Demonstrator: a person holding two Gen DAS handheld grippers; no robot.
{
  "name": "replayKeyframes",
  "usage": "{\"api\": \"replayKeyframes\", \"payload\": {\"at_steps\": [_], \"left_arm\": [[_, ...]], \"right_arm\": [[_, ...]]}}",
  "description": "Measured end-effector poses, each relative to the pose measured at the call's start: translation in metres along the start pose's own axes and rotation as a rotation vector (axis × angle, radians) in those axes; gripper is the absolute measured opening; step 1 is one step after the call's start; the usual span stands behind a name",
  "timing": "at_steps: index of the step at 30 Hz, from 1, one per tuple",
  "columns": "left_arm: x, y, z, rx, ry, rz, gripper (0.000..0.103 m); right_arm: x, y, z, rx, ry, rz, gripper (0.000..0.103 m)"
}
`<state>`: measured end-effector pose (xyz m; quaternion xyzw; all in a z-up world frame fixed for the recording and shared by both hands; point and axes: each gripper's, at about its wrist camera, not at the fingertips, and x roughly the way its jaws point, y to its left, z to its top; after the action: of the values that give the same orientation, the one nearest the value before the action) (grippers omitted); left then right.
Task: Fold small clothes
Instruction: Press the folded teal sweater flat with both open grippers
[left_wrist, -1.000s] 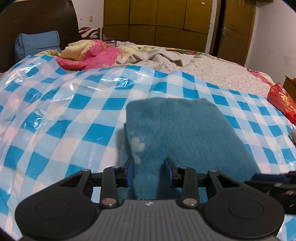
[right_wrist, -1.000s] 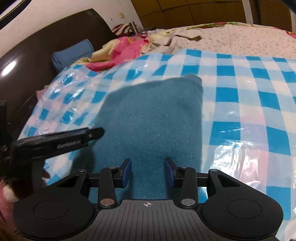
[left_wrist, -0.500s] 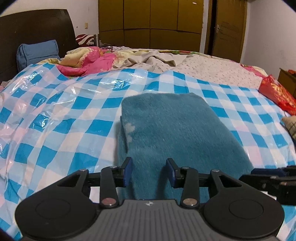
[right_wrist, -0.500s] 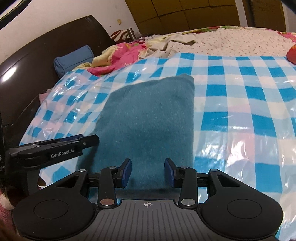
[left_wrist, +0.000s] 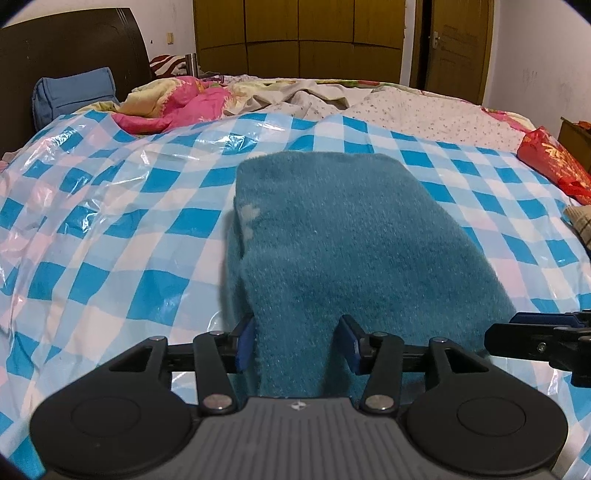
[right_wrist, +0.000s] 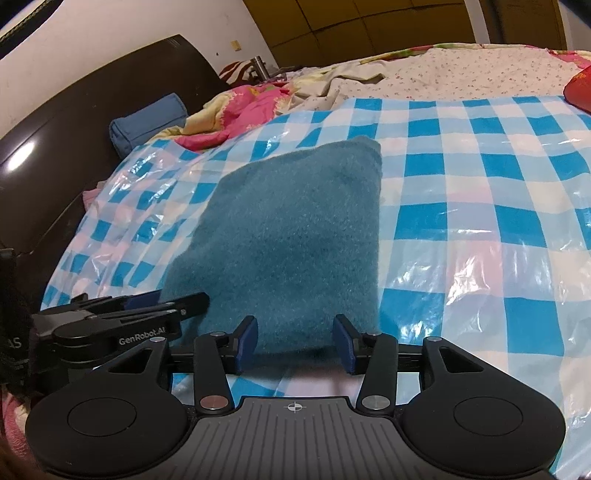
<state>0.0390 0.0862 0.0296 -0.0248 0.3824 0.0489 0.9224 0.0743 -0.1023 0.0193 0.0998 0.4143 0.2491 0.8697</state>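
Left wrist view looks down over a folded teal fleece garment (left_wrist: 343, 236) lying flat on a blue-and-white checked plastic sheet (left_wrist: 110, 221) spread across a bed. The left gripper (left_wrist: 297, 345) sits at the garment's near edge, its jaws opening; the fleece runs between the blue pads (left_wrist: 245, 343) and the left pad sits right against its edge, though a gap shows beside the right one, so nothing is clamped. A second layer of the garment peeks out along its left side. The tip of the right gripper (left_wrist: 517, 328) enters from the right, just at the near right corner of the cloth.

From the right wrist view, the right gripper (right_wrist: 295, 343) is also opening, with the garment's near edge (right_wrist: 295, 332) between its pads and space on both sides. The left gripper (right_wrist: 147, 310) lies beside it at the cloth's left corner. Beyond the sheet lie a pink quilt (left_wrist: 184, 107), a blue pillow (left_wrist: 74, 92) against a dark headboard (left_wrist: 74, 44), and a red bag (left_wrist: 550, 162)
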Motion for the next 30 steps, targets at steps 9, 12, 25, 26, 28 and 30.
{"api": "replayKeyframes", "payload": {"at_steps": [9, 12, 25, 26, 28, 30], "left_arm": [[0.000, -0.002, -0.005, -0.004, 0.011, -0.007, 0.062], [0.002, 0.001, -0.008, -0.013, 0.012, -0.014, 0.065], [-0.005, 0.005, -0.018, -0.026, 0.017, -0.017, 0.071], [-0.006, 0.004, -0.019, -0.021, 0.017, -0.018, 0.071], [-0.008, 0.002, -0.020, -0.010, 0.018, -0.017, 0.071], [-0.009, 0.002, -0.022, -0.006, 0.019, -0.017, 0.071]], "right_arm": [[0.001, -0.002, -0.008, 0.006, 0.012, -0.001, 0.048], [0.001, -0.002, -0.009, 0.005, 0.017, -0.007, 0.048], [-0.002, -0.004, -0.015, -0.041, -0.012, -0.106, 0.051], [-0.002, -0.005, -0.015, -0.038, -0.013, -0.108, 0.051], [-0.003, -0.007, -0.015, -0.038, -0.017, -0.116, 0.051], [-0.003, -0.008, -0.016, -0.040, -0.021, -0.122, 0.051]]}}
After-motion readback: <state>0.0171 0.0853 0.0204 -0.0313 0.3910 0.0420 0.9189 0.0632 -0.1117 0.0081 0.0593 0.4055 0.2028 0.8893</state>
